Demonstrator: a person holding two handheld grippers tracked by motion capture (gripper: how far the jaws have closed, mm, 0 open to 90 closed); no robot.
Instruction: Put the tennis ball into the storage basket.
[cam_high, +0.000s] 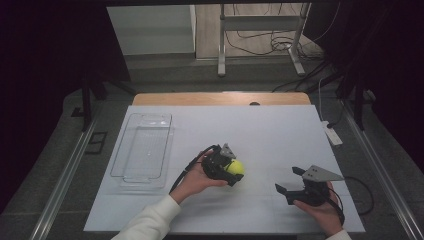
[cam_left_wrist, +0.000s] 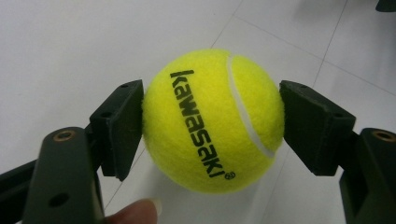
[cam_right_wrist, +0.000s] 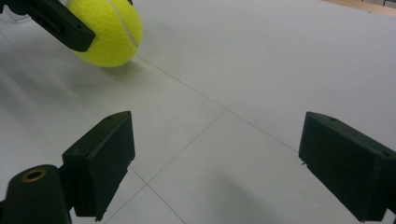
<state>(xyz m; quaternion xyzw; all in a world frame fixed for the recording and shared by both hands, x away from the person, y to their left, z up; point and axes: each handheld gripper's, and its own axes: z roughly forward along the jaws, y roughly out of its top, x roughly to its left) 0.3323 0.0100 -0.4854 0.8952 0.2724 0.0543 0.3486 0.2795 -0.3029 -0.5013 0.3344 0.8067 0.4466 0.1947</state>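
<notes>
dim surroundings, bright sheet, soft close-up edges

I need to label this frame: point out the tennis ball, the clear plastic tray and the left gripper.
tennis ball (cam_left_wrist: 212, 121): left gripper view, on the printed felt at its middle.
clear plastic tray (cam_high: 131, 176): high view, on its near rim.
left gripper (cam_left_wrist: 212, 128): left gripper view, midway between its fingertips, shut on the ball.

My tennis ball: bright yellow, black "kawasaki" lettering, white seam, sitting low on the white table sheet, near its middle.
</notes>
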